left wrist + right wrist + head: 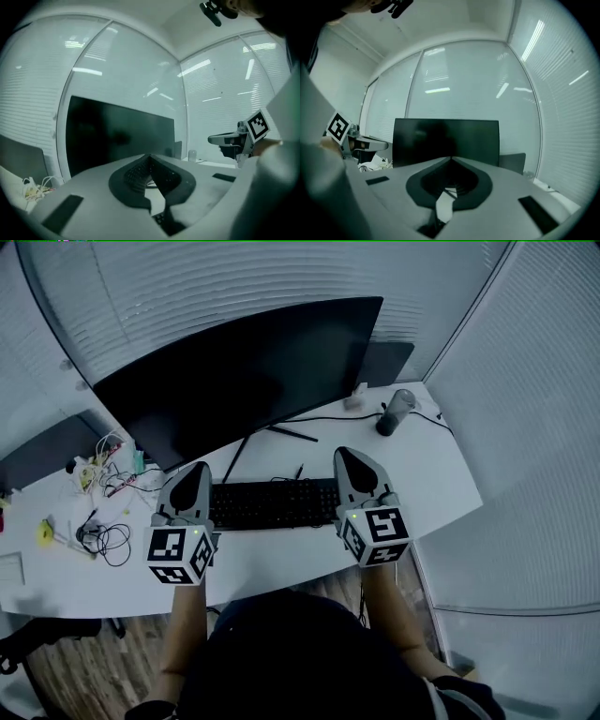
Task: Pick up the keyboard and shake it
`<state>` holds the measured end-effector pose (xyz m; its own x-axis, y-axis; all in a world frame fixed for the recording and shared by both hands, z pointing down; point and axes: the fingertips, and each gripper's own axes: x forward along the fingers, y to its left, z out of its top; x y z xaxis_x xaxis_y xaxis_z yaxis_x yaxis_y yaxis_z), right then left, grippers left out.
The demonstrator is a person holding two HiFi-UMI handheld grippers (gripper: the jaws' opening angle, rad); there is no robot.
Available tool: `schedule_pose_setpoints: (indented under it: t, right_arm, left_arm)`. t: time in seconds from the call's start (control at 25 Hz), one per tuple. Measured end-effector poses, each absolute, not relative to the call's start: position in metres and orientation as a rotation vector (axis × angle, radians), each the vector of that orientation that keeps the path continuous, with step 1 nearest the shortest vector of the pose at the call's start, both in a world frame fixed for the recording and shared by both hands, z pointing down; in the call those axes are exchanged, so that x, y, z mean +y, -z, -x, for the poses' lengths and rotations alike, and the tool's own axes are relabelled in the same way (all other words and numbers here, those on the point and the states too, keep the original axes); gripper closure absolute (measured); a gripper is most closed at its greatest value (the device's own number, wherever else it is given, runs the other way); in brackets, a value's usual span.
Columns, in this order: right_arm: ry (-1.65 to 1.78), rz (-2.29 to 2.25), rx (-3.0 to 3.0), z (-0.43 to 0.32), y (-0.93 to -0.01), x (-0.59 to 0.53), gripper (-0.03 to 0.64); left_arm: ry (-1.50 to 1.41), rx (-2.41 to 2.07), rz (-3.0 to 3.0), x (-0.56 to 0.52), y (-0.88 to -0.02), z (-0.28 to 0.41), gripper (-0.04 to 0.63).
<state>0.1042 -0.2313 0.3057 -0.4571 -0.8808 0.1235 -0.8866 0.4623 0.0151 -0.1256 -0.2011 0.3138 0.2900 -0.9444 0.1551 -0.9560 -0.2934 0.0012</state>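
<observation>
From the head view, the keyboard (274,504) lies flat on the white desk (281,563) in front of the monitor (253,371). The left gripper (199,468) and right gripper (349,454) are held up over its two ends, well above it by my reading, and neither one touches it. In the left gripper view, the left gripper (150,157) has its jaws pressed together tip to tip and aimed nearly level at the monitor (117,136). Nothing is between them, and a few keys of the keyboard (158,219) show below through the gap behind the tips. The right gripper (212,138) hangs off to the side at the same height. In the right gripper view, the right gripper (451,159) is likewise closed on nothing, and only a sliver of pale desk shows under it. I'd say the pickup hasn't begun. To do it well, spread both pairs of jaws, tip them downward and bring them to the short ends together. Bite the edges evenly and lift the keyboard level, clear of the monitor stand, before shaking.
</observation>
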Motion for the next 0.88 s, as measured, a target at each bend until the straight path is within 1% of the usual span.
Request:
schedule_pose_setpoints:
  t: [0.16,0.28,0.88]
  right_arm:
    - [0.113,-1.637,-2.657,-0.107,-0.244,-0.217,0.589]
    - [0.211,-1.663,-2.672,-0.110,-0.218,-0.206,0.589]
    - [0.227,-1.634,-2.692,-0.115,-0.218,-0.191,0.591]
  left_arm:
    - [-0.088,-1.891,-2.527,-0.188,-0.252,0.118,0.571]
    - [-0.018,-1.917,-2.548,-0.177,-0.226,0.115,0.571]
    - [-0.015,-1.975,-2.542,-0.164,-0.220,0.104,0.571]
